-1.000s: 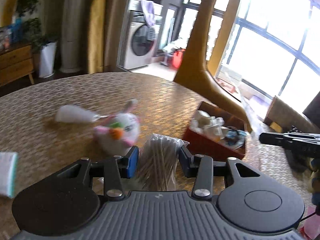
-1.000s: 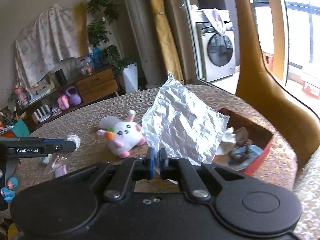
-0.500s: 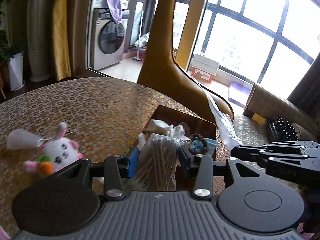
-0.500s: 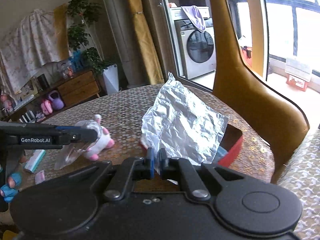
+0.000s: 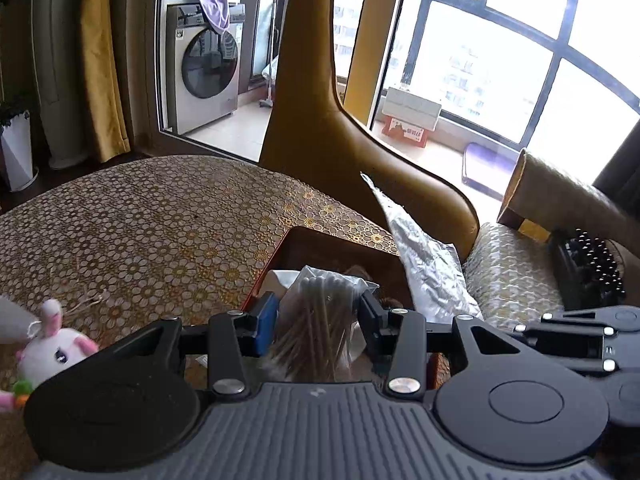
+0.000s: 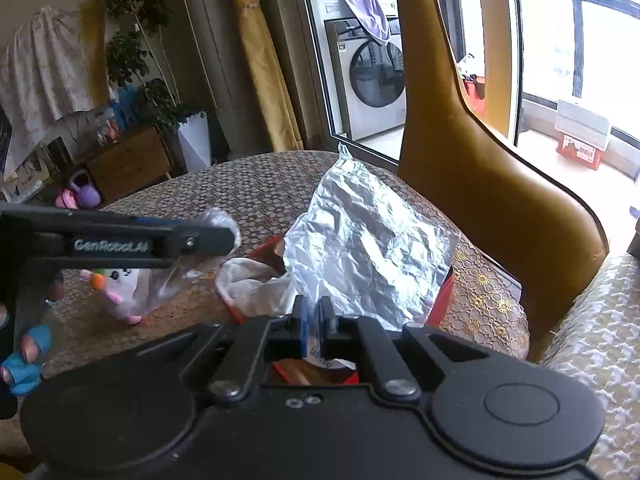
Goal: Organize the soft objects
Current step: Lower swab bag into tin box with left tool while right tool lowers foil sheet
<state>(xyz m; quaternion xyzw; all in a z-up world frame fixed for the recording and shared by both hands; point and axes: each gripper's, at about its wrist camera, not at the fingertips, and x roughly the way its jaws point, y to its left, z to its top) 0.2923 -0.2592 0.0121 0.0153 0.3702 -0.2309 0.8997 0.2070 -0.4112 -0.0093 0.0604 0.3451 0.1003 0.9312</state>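
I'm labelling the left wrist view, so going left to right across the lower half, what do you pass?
plush bunny → bag of cotton swabs held in the left gripper, over the red box → foil sheet → right gripper

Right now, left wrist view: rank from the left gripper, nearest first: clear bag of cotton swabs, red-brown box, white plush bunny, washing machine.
1. Clear bag of cotton swabs: clamped in the left gripper.
2. Red-brown box: just beyond.
3. White plush bunny: far left.
4. Washing machine: background.
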